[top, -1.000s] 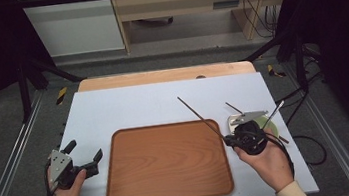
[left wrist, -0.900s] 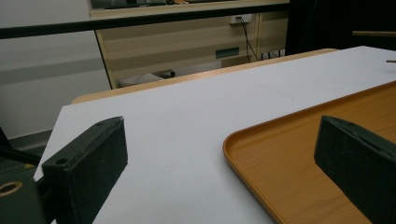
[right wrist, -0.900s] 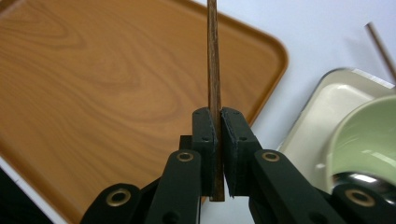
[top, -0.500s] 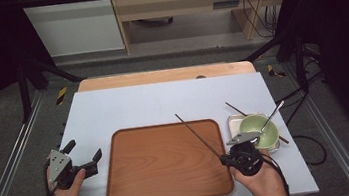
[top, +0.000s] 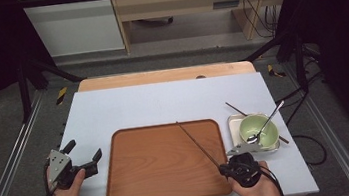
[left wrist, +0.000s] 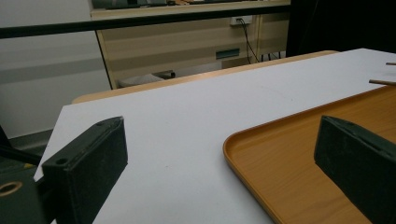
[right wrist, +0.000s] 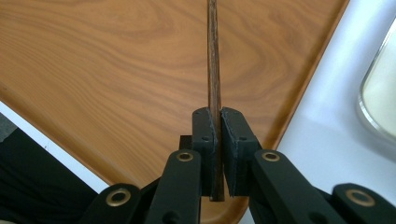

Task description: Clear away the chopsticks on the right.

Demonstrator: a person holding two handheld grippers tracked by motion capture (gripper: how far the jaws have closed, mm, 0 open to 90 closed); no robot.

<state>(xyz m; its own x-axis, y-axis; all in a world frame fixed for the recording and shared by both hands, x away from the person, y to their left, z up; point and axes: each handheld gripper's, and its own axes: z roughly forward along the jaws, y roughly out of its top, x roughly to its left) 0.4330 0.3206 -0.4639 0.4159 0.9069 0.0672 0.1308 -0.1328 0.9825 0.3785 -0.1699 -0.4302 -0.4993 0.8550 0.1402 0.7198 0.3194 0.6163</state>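
The right gripper (right wrist: pixel 218 122) is pinching one dark wooden chopstick (right wrist: pixel 213 60) between its pressed-together pads, near the stick's lower end. In the high view this gripper (top: pixel 227 168) is sitting at the 5 o'clock corner of the wooden tray (top: pixel 157 180), and the chopstick (top: pixel 197 143) is running with its long axis from there toward 11 o'clock, its far tip lying over the tray near the back rim. In the right gripper view the stick is pointing straight to 12 o'clock and is being cut off by the top edge, so its tip is not seen there; whether it is touching the tray surface I cannot tell.

The left gripper (top: pixel 86 163) is resting at 9 o'clock of the tray, jaws spread wide and holding nothing. In the left gripper view the tray's rim (left wrist: pixel 243 163) is lying between its jaws, with the right jaw cut off by the frame.

At 3 o'clock of the tray a green bowl (top: pixel 262 135) is sitting on a small metal dish (top: pixel 233 121), which it is mostly hiding. One spoon (top: pixel 265 124) is leaning in the bowl, handle toward 1 o'clock. A second chopstick (top: pixel 235 109) is lying partly hidden under the bowl.

Counted: two chopsticks, one spoon, one bowl, one dish, one tray, all on the white table (top: pixel 163 104).
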